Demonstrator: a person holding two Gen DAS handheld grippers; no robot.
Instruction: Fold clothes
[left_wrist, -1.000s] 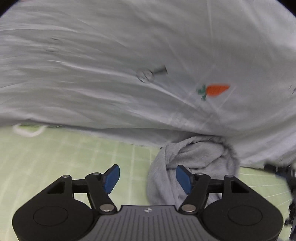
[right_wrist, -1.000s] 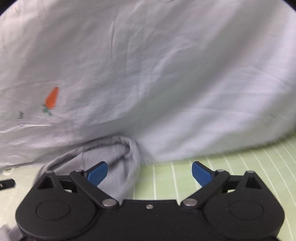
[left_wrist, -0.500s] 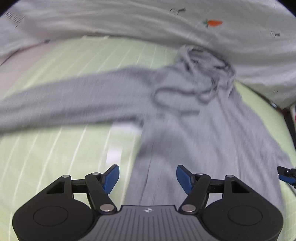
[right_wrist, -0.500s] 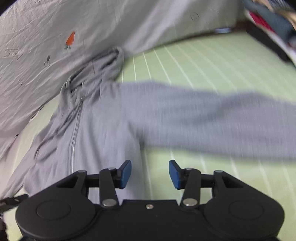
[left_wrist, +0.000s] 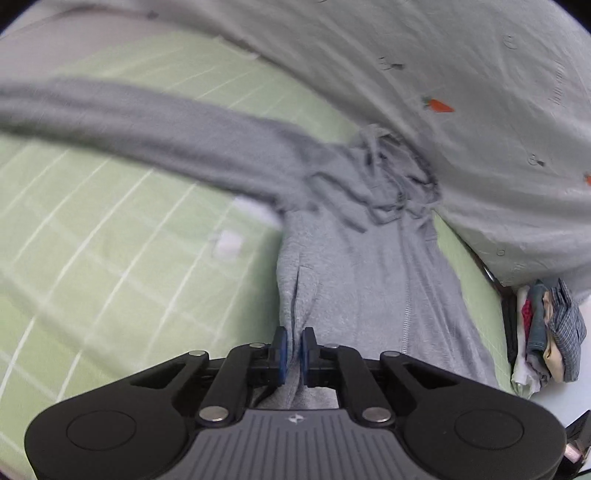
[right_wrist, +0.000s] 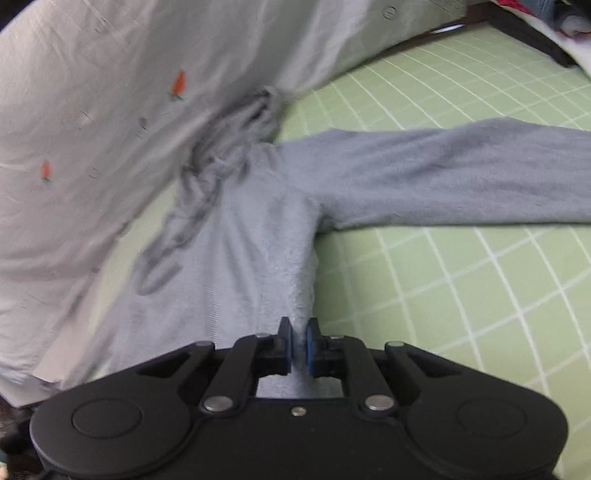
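A: Left wrist view: the left gripper (left_wrist: 292, 350) is pinched closed on the hem of the grey zip-up fleece hoodie (left_wrist: 369, 288), whose body runs toward the upper right of the frame.

B: Right wrist view: the right gripper (right_wrist: 299, 345) likewise clamps the hoodie (right_wrist: 258, 258), its body running up the frame, sleeve trailing right across the green checked bed sheet (right_wrist: 461, 280).

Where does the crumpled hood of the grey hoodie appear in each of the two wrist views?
Left wrist view: the hood lies right of centre, in the upper half, against the white sheet.
Right wrist view: the hood lies left of centre, upper half.
Shared landmark: the orange carrot print on the sheet.
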